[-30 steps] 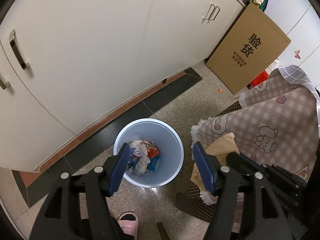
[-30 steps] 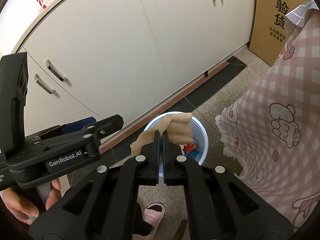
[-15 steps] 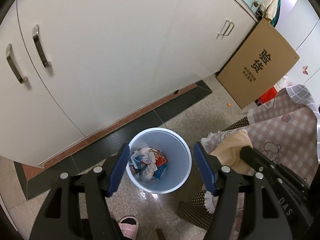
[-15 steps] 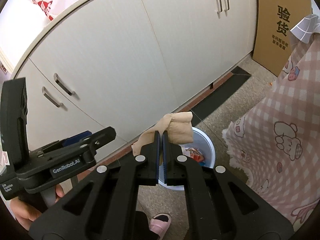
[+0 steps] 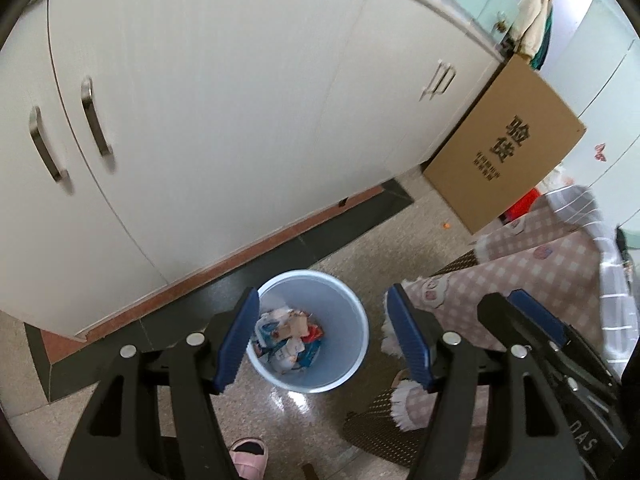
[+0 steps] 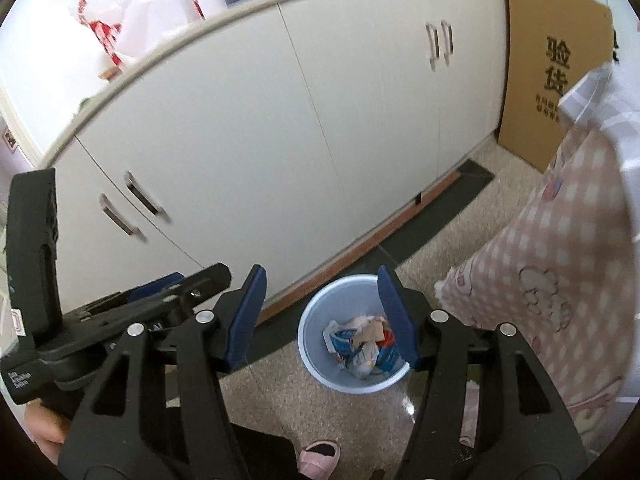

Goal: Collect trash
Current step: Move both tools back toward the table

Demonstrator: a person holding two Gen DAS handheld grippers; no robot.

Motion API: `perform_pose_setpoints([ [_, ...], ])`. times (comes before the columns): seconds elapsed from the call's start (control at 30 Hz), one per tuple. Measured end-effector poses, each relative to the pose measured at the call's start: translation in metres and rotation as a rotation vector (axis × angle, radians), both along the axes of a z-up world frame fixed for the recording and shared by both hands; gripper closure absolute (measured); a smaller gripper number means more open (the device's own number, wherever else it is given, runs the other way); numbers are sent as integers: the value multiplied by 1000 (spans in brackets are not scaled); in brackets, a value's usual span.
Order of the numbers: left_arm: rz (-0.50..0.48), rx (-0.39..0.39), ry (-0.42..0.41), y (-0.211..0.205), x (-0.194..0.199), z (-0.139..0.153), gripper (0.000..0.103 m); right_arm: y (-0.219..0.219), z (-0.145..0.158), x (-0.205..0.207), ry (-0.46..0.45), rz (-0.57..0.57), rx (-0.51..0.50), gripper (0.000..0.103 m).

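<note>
A light blue trash bin (image 5: 344, 360) stands on the floor by the white cabinets; it also shows in the right wrist view (image 6: 316, 322). Crumpled wrappers (image 5: 286, 340) lie inside, and a tan paper piece (image 6: 374, 330) lies on top of them. My left gripper (image 5: 322, 338) is open and empty, high above the bin. My right gripper (image 6: 324, 316) is open and empty, also above the bin. The right gripper's body appears at the right in the left wrist view (image 5: 536, 344).
White cabinets (image 5: 240, 120) run along the far side. A cardboard box (image 5: 504, 152) leans at their right end. A pink checked cloth (image 6: 560, 272) hangs over furniture on the right. A pink slipper (image 5: 248, 454) is on the floor below.
My right gripper opened and let go of the tan paper, which now lies in the bin. Both grippers rose higher above the floor.
</note>
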State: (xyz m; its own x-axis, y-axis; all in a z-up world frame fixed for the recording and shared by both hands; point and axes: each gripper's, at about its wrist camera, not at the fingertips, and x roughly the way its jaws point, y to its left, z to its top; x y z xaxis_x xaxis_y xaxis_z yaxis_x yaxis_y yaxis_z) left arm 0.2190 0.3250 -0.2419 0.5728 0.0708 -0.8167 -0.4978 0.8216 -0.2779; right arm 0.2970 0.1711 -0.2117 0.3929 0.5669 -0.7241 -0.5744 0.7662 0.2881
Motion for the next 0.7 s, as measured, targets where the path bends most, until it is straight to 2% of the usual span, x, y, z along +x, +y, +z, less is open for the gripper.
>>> perform_pose_setpoints([
  [0.2, -26, 43, -98, -23, 4, 51, 38, -25, 56, -4, -93, -31, 73, 45],
  [0.37, -106, 98, -166, -63, 26, 96, 37, -68, 97, 2, -155, -95, 110, 45],
  [0.5, -208, 126, -207, -117, 58, 126, 34, -118, 121, 16, -198, -177, 112, 45],
  [0.7, -365, 177, -215, -203, 109, 146, 31, -207, 139, 39, -238, -347, 96, 44],
])
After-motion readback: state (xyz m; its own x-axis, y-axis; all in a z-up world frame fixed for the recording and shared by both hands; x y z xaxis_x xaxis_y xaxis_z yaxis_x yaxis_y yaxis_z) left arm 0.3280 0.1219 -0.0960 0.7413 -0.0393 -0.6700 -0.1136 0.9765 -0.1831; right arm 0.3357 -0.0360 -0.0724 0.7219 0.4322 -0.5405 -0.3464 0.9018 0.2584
